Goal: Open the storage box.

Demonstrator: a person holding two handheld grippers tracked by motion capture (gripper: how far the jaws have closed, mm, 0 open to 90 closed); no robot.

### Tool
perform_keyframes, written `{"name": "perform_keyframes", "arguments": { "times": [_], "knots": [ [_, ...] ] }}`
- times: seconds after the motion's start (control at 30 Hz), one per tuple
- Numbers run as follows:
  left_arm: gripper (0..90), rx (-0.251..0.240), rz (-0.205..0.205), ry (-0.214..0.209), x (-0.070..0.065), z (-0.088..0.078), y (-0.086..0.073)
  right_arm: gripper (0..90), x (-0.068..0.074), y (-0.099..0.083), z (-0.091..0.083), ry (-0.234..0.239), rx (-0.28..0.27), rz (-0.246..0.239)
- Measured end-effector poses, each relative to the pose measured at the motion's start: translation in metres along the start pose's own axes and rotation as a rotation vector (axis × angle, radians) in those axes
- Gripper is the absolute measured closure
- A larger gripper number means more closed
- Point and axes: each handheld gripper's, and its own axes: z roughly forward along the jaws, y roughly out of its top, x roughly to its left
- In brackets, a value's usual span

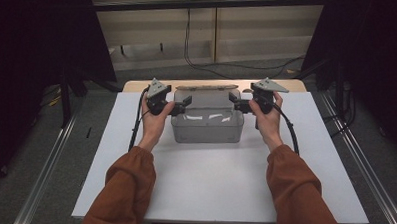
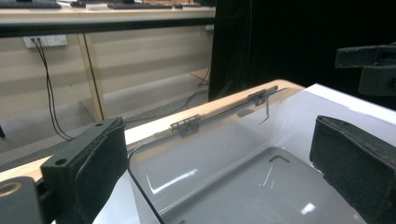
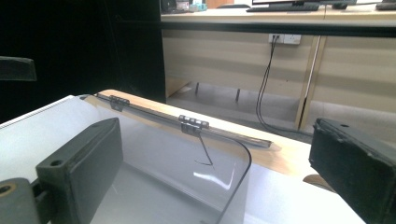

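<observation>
A clear plastic box stands mid-table on the white board, its hinged lid folded open toward the back. My left gripper is at the box's left end and my right gripper at its right end, both pointing inward at rim height. In the left gripper view the left gripper is open, jaws wide apart, with the box's end wall between them. In the right gripper view the right gripper is also open, straddling the box's curved corner edge. Two dark hinges join lid and box.
The wooden table edge shows behind the board. Beyond it are a pale wall unit with hanging black cables and a floor strip. Dark curtains stand at both sides. Metal rails run along the floor left and right of the table.
</observation>
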Motion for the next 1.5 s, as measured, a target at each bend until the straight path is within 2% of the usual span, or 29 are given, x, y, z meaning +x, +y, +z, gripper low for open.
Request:
{"name": "perform_keyframes", "arguments": {
  "times": [0.1,0.17,0.2,0.27,0.4,0.53,0.6,0.7,0.73,0.77,0.9,0.97,1.0,1.03,1.13,1.2,1.27,1.4,1.5],
  "knots": [
    [3.8,-0.021,-0.007,0.006,-0.003,-0.009,-0.002,2.7,0.002,0.000,-0.009,-0.013,-0.027,-0.002],
    [3.8,-0.020,-0.002,0.019,-0.004,-0.015,-0.004,2.6,0.004,0.001,-0.015,-0.005,-0.033,-0.003],
    [3.8,-0.033,-0.002,0.029,-0.007,-0.018,-0.005,2.6,0.005,0.001,-0.018,-0.010,-0.034,-0.015],
    [3.8,-0.035,0.000,0.020,-0.010,-0.024,-0.007,2.5,0.008,0.000,-0.025,-0.019,-0.028,-0.045],
    [3.9,-0.063,-0.027,0.029,-0.013,-0.040,-0.013,2.2,0.011,-0.004,-0.040,-0.029,-0.037,-0.052],
    [3.8,-0.078,-0.029,0.038,-0.015,-0.054,-0.019,1.8,0.012,-0.009,-0.054,-0.046,-0.025,-0.081],
    [3.8,-0.076,-0.020,0.045,-0.016,-0.062,-0.021,1.8,0.013,-0.012,-0.062,-0.052,-0.027,-0.079],
    [3.8,-0.104,-0.015,0.039,-0.022,-0.075,-0.022,1.6,0.015,-0.015,-0.075,-0.056,-0.040,-0.087],
    [3.8,-0.107,-0.006,0.036,-0.024,-0.080,-0.023,1.6,0.016,-0.017,-0.082,-0.048,-0.067,-0.068],
    [3.8,-0.115,-0.014,0.036,-0.027,-0.082,-0.024,1.5,0.016,-0.018,-0.087,-0.047,-0.071,-0.051],
    [3.5,-0.109,-0.032,0.039,-0.034,-0.096,-0.035,1.5,0.021,-0.024,-0.107,-0.076,-0.101,-0.062],
    [3.5,-0.106,-0.023,0.044,-0.036,-0.102,-0.040,1.3,0.022,-0.028,-0.117,-0.096,-0.104,-0.064],
    [3.4,-0.103,-0.028,0.042,-0.036,-0.105,-0.042,1.3,0.022,-0.030,-0.123,-0.101,-0.110,-0.064],
    [3.3,-0.114,-0.051,0.034,-0.036,-0.108,-0.044,1.3,0.022,-0.033,-0.127,-0.112,-0.114,-0.068],
    [3.2,-0.101,-0.030,0.063,-0.034,-0.116,-0.050,1.2,0.020,-0.042,-0.140,-0.123,-0.108,-0.072],
    [3.1,-0.095,-0.043,0.072,-0.035,-0.121,-0.055,1.2,0.017,-0.048,-0.147,-0.133,-0.100,-0.062],
    [3.1,-0.088,-0.022,0.090,-0.037,-0.129,-0.059,1.2,0.015,-0.054,-0.154,-0.149,-0.094,-0.067],
    [2.7,-0.092,-0.025,0.115,-0.040,-0.143,-0.065,1.2,0.014,-0.061,-0.169,-0.171,-0.106,-0.056],
    [2.6,-0.087,-0.029,0.120,-0.044,-0.152,-0.071,1.2,0.016,-0.066,-0.178,-0.185,-0.104,-0.075]
  ]
}}
